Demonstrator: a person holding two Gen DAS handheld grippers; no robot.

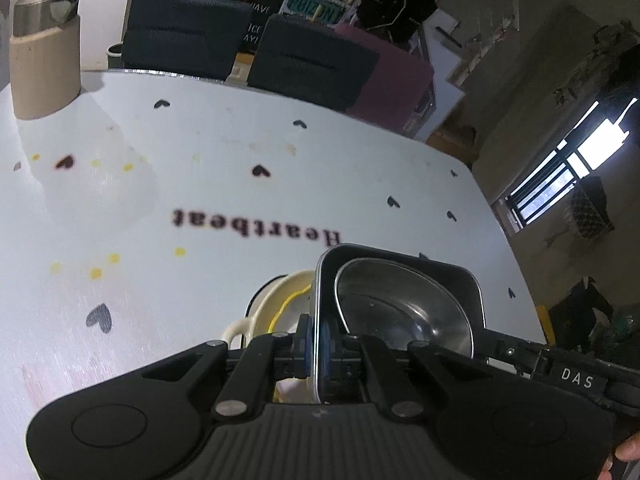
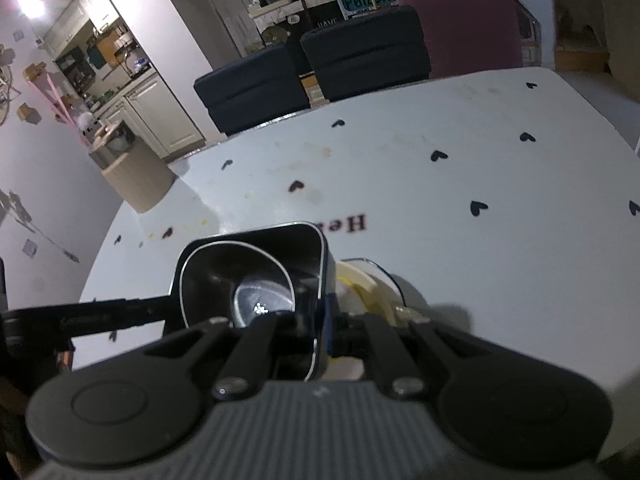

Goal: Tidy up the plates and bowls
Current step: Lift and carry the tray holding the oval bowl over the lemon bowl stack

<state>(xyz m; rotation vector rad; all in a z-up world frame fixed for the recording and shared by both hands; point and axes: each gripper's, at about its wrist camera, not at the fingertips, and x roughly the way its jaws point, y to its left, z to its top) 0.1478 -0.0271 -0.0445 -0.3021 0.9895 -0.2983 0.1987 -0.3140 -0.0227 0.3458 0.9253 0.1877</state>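
A dark square steel tray with a round steel bowl inside it is held above the white table. My left gripper is shut on the tray's left wall. In the right wrist view my right gripper is shut on the right wall of the same tray, with the bowl inside. A cream cup with a handle and yellow rim sits under the tray; it also shows in the right wrist view.
A beige canister with a steel lid stands at the table's far left corner, also seen in the right wrist view. Dark chairs and a maroon chair line the far edge.
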